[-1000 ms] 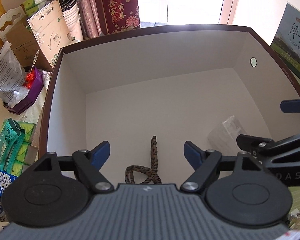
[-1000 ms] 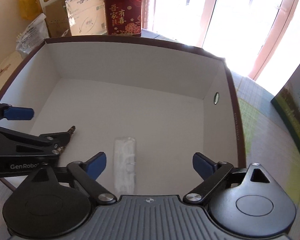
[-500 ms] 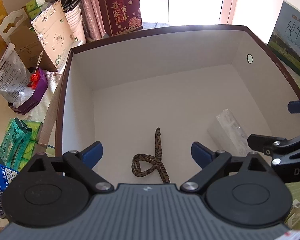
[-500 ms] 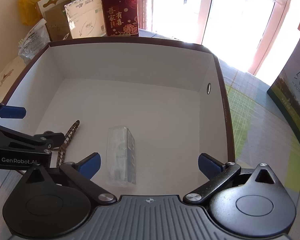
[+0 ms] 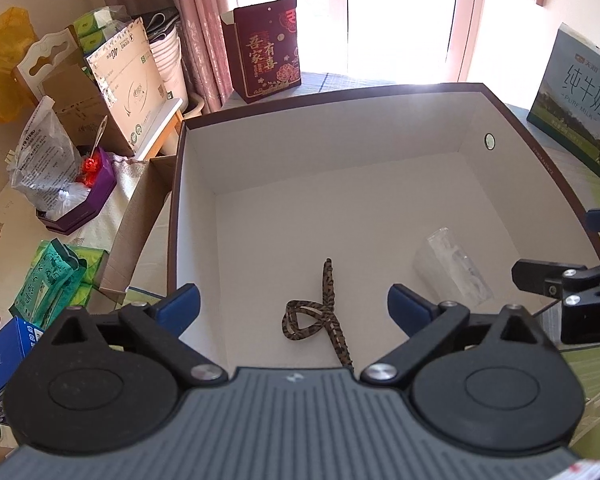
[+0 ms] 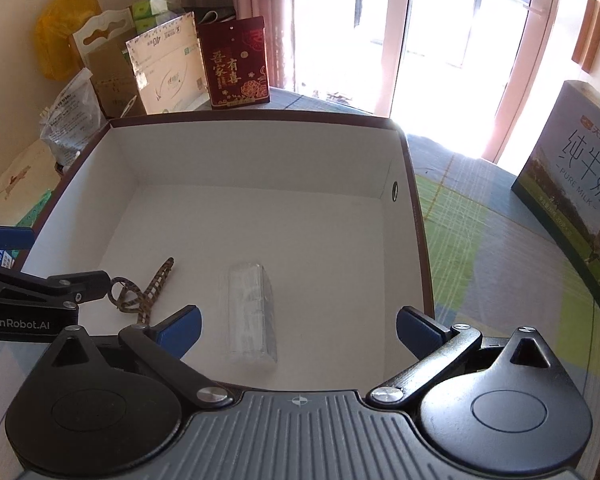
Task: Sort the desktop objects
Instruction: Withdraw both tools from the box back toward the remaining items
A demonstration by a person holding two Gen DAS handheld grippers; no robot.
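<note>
A large box with white inside and dark brown rim [image 5: 332,94] [image 6: 252,117] fills both views. On its floor lie a leopard-print hair band [image 5: 320,312] [image 6: 144,296] and a clear plastic packet [image 5: 452,266] [image 6: 250,312]. My left gripper [image 5: 294,306] is open and empty, above the box's near left part, over the hair band. My right gripper [image 6: 298,326] is open and empty, above the near right part, over the packet. Each gripper shows at the edge of the other's view.
A dark red gift box [image 5: 266,48] [image 6: 236,66] stands behind the big box. A milk carton [image 5: 580,100] [image 6: 576,196] stands at the right. Cartons, bags, tissue packs [image 5: 56,276] and a purple tray [image 5: 80,200] crowd the left side.
Both grippers have risen and drawn back from the box floor. The hair band and the packet stay lying inside the box.
</note>
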